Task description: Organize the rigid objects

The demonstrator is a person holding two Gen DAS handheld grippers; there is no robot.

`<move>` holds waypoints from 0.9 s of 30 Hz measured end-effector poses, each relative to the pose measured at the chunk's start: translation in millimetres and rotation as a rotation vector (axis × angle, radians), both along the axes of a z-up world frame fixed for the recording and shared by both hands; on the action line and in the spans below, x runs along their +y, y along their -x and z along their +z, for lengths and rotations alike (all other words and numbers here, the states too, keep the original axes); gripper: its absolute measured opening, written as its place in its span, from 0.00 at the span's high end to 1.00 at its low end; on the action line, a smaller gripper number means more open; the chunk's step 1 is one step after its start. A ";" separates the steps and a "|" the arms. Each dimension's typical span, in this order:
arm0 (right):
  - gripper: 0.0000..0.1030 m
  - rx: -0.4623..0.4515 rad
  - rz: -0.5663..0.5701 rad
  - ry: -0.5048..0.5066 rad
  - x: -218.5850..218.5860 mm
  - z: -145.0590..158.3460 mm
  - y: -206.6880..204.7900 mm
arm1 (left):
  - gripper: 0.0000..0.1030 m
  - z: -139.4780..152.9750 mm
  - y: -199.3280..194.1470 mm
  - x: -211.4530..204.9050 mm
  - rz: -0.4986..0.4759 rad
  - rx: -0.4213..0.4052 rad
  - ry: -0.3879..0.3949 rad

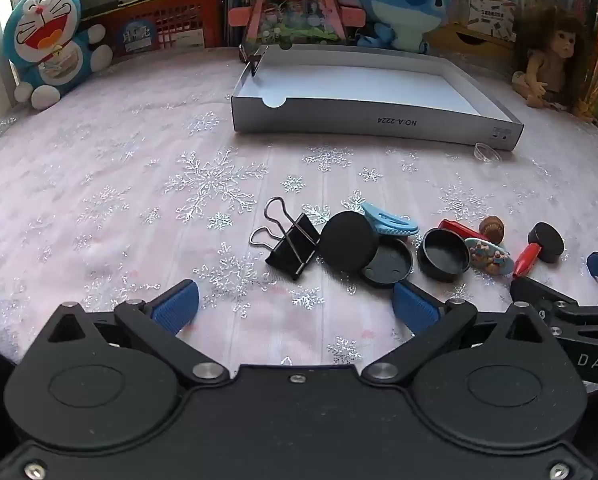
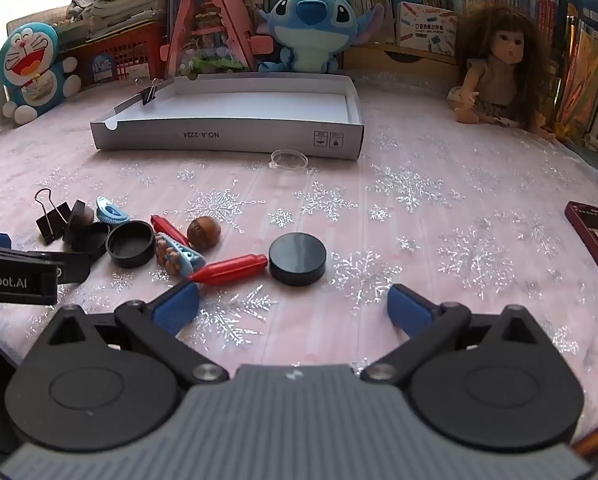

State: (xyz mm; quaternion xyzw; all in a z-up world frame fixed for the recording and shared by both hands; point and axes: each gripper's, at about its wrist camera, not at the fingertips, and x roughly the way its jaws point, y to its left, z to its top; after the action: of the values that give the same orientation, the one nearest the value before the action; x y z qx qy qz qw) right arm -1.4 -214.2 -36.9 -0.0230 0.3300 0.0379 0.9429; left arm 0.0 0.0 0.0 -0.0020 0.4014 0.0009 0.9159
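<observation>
While both jaws gape empty, we hold left gripper (image 1: pixel 295 306) facing binder clip (image 1: pixel 289 238) | right gripper (image 2: pixel 293 304) facing black puck (image 2: pixel 298 258) | white tray (image 2: pixel 227 136) beyond, worktop.

Open table (image 2: pixel 419 208) right of black puck (image 2: pixel 297 258); crowded leftward by clutter, binder clip (image 1: pixel 289 240); possibly clear lid (image 2: pixel 288 159) before white box (image 2: pixel 227 136).

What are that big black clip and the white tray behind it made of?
The big black clip looks like painted sheet metal with shiny bare wire handles. The white tray seems to be matte cardboard: thin folded walls, a cut thumb notch and printed lettering on its front.
</observation>
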 end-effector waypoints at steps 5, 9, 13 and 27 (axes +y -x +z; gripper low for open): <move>0.00 0.005 -0.001 0.004 0.7 -0.1 0.1 | 0.00 -0.1 -0.8 -0.6 -0.002 0.009 -0.014; 0.00 0.004 0.000 0.003 1.1 -0.2 0.3 | 0.00 0.0 -0.6 -0.2 -0.001 0.006 -0.010; 0.00 0.004 0.002 0.003 1.3 -0.2 0.5 | 0.00 -0.1 -0.7 -0.3 -0.001 0.006 -0.010; 0.00 0.006 0.003 0.004 -1.7 2.8 2.3 | 0.00 -0.1 -0.7 -0.2 0.000 0.007 -0.010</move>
State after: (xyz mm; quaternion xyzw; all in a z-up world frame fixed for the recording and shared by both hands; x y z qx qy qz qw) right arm -3.7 -215.8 -34.1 -0.0251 0.3327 0.0387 0.9419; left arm 0.7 -0.2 -0.1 0.0024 0.4045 0.0029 0.9145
